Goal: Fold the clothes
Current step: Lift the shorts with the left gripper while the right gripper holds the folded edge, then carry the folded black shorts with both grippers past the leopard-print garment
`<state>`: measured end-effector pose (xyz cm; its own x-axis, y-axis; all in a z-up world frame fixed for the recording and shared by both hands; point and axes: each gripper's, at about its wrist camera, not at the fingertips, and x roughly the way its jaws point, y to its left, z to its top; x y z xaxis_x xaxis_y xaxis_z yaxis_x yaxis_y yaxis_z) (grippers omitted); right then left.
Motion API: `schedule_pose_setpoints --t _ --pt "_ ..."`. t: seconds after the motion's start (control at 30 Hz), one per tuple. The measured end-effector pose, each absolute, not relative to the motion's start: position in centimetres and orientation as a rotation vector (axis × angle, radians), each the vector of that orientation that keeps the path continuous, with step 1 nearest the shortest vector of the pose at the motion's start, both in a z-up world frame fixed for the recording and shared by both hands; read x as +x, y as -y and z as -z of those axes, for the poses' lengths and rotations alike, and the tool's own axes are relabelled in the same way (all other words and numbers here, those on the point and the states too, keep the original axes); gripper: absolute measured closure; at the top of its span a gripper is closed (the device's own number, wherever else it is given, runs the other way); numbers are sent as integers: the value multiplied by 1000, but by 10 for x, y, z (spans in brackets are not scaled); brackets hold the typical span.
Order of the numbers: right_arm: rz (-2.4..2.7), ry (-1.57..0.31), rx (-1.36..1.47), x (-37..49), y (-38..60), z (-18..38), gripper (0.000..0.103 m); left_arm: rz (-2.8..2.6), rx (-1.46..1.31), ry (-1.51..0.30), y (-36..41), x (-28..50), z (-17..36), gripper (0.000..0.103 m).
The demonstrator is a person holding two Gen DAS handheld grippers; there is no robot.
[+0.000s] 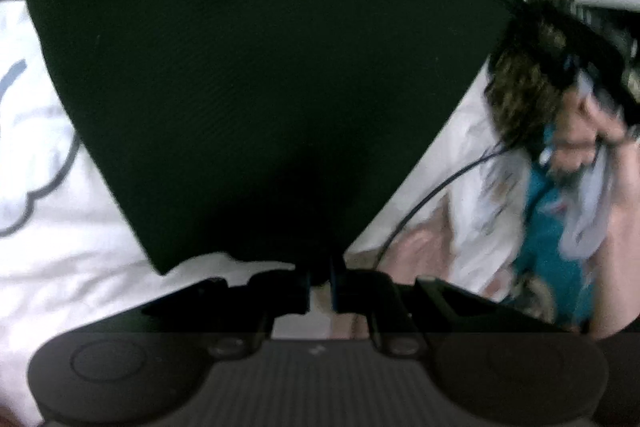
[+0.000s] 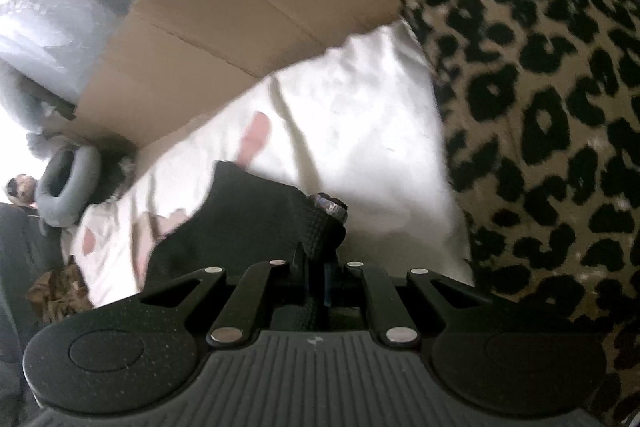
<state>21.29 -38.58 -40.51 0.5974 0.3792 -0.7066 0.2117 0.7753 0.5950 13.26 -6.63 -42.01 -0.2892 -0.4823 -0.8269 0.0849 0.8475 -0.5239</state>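
A black ribbed garment (image 1: 248, 87) hangs spread wide across the left wrist view, above white bedding. My left gripper (image 1: 320, 279) is shut on its lower edge. In the right wrist view a bunched corner of the same black garment (image 2: 248, 223) lies over the bedding, and my right gripper (image 2: 320, 275) is shut on it. A small patterned tag (image 2: 330, 205) shows at the fold of that corner. The right gripper appears blurred at the far right of the left wrist view, held by a hand (image 1: 580, 135).
White bedding with a grey cloud print (image 1: 44, 155) lies under the garment. A leopard-print blanket (image 2: 552, 87) covers the right side. A cardboard box (image 2: 224, 11) and a grey neck pillow (image 2: 66, 183) stand beyond the bed. A black cable (image 1: 424, 199) trails across the sheet.
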Motion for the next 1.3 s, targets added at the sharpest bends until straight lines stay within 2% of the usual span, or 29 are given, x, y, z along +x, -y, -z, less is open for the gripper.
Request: schedule_pose_setpoints --t 0.1,0.23,0.4,0.53,0.63,0.77,0.83,0.9,1.03,1.1,1.2,1.3 --pt "-73 -957 687 211 388 411 94 591 -234 -1842 64 125 426 99" --pt "-56 -958 696 203 391 407 90 666 -211 -1797 68 136 411 98" --pt "-52 -961 697 190 394 401 82 732 -180 -1716 63 155 386 94" --pt "-55 -972 708 179 393 403 82 767 -139 -1635 68 167 365 92" --pt "-57 -982 729 173 390 407 82 764 -102 -1561 63 182 352 85" --pt "-61 -990 761 167 387 411 82 741 -71 -1484 56 205 342 83" --pt "-64 -992 785 163 386 414 82 733 -61 -1442 59 215 340 73" --pt "-65 -998 808 160 385 417 82 725 -46 -1386 58 225 335 57" --pt "-72 -1010 827 157 380 420 82 720 -29 -1287 58 241 325 48" --pt "-75 -1015 833 155 378 421 81 709 -8 -1239 55 250 319 37" --pt "-76 -1025 850 152 374 424 69 691 19 -1171 51 263 313 26" --pt "-76 -1031 876 148 371 428 69 690 26 -1126 51 277 316 17"
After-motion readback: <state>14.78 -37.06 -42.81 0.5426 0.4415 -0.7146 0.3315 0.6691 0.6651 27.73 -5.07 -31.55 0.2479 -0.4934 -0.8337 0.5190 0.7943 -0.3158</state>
